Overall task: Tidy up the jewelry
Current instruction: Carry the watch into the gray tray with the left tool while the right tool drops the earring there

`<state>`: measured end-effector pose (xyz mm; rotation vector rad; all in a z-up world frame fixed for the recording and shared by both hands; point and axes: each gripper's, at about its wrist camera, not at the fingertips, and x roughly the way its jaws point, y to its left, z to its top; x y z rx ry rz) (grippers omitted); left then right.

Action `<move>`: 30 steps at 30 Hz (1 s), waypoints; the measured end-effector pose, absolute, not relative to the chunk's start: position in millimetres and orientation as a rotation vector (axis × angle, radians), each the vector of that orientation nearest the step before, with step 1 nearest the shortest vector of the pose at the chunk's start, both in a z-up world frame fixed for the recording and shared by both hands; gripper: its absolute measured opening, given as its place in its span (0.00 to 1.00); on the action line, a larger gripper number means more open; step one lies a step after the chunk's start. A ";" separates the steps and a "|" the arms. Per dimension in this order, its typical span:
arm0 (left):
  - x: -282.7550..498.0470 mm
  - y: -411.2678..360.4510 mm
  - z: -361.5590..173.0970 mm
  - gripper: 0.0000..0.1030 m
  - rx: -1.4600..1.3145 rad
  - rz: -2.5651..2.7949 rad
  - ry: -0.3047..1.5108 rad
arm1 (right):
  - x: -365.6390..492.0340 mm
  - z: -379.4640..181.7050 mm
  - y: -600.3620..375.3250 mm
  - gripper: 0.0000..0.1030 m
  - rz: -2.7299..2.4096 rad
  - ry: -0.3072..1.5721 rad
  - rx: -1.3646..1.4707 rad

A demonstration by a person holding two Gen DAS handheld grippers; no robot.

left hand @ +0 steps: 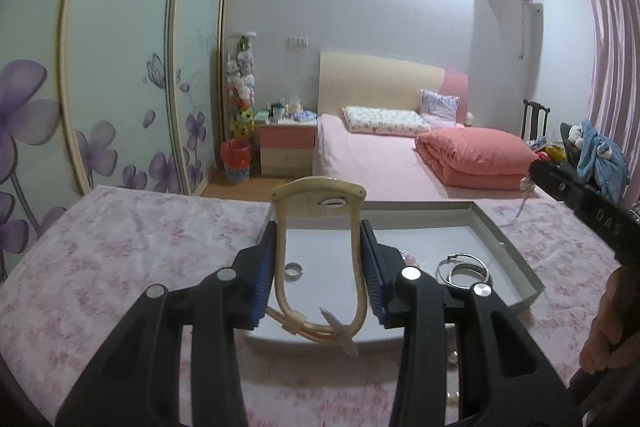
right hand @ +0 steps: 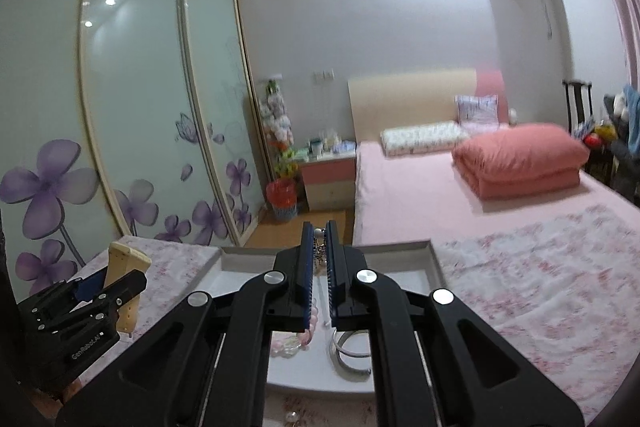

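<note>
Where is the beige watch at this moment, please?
The beige watch is held in the left gripper, above the near left part of the white tray, over a small ring.

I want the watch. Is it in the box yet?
No. The left gripper holds the watch up over the box.

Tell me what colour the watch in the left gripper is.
Cream watch, clearest in the left wrist view.
</note>
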<state>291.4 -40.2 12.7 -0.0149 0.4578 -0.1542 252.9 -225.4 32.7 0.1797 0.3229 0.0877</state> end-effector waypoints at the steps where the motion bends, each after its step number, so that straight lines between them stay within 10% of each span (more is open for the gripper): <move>1: 298.9 -41.9 9.4 0.38 -0.020 -0.155 0.475 | 262.1 26.3 -226.3 0.07 0.086 0.348 0.190; 7: 327.0 -52.0 -8.2 0.38 -0.018 -0.160 0.540 | 298.1 -1.0 -226.2 0.09 0.107 0.486 0.243; 11: 334.4 -57.7 -16.6 0.38 -0.001 -0.172 0.561 | 299.3 -5.0 -231.4 0.34 0.103 0.517 0.278; 30: 361.8 -61.8 -21.2 0.58 -0.024 -0.187 0.606 | 274.8 8.1 -256.3 0.35 0.053 0.491 0.253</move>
